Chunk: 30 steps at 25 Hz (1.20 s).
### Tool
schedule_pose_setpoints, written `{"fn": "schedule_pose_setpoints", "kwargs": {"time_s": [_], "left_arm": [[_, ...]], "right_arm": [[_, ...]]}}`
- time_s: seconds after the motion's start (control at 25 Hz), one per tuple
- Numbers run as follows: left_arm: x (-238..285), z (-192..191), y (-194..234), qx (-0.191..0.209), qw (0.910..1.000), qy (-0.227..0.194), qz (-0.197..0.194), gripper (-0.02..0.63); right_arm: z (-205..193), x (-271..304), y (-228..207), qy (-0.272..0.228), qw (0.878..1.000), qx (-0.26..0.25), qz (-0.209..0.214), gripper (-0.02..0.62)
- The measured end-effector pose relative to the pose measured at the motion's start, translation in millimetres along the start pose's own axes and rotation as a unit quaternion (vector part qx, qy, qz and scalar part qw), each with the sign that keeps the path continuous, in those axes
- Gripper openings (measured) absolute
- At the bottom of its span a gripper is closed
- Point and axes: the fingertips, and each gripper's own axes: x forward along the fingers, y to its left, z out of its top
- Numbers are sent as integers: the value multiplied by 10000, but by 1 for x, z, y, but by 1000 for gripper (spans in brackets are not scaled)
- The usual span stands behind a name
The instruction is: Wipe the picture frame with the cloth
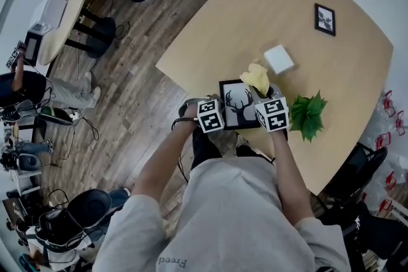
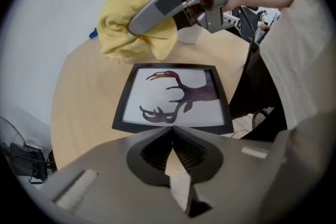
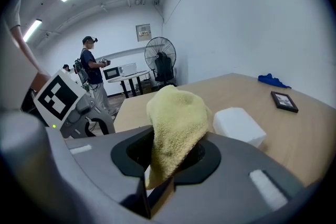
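While the left gripper (image 2: 172, 131) has its jaws pressed together with nothing visible between them, the right gripper (image 3: 170, 152) is clamped on a yellow cloth (image 3: 176, 123), which bunches up out of its jaws and folds forward over the tips. The picture frame (image 2: 173, 97), black-bordered with a dark antlered-deer silhouette on white, lies flat on the pale wooden table (image 1: 255, 16) straight ahead of the left gripper's tips, its near border right at them; whether the tips touch it cannot be told. From the left gripper's own view the right gripper reaches in from the upper right, and the cloth it carries hangs past the far edge of the frame, above the table rather than on the glass. In the head view the two grippers sit side by side, with the frame between and just ahead of them. Just beyond the right gripper and a little to its right stands a white block (image 3: 239, 126). Farther out on that side lie a smaller dark frame (image 3: 284, 101) and a blue bundle (image 3: 272, 80). A green leafy sprig (image 1: 308, 114) lies close by the right gripper's outer side.
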Motion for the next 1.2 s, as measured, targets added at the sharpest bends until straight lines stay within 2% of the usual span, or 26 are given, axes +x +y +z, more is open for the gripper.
{"fn": "schedule_pose_setpoints", "kwargs": {"time_s": [0.28, 0.52, 0.92, 1.2], "left_arm": [[-3, -4, 1, 14, 10000, -33, -52, 54], [-2, -2, 2, 151, 9995, -28, -267, 54], [-3, -1, 1, 130, 9989, -20, -451, 54], [-2, -3, 1, 173, 9990, -21, -422, 54]], "right_arm": [[12, 26, -7, 172, 9995, 206, -151, 83], [14, 35, -16, 295, 9985, 373, -274, 83], [-38, 58, -9, 1089, 9936, 188, -231, 80], [-54, 65, -5, 1055, 9936, 186, -371, 78]]}}
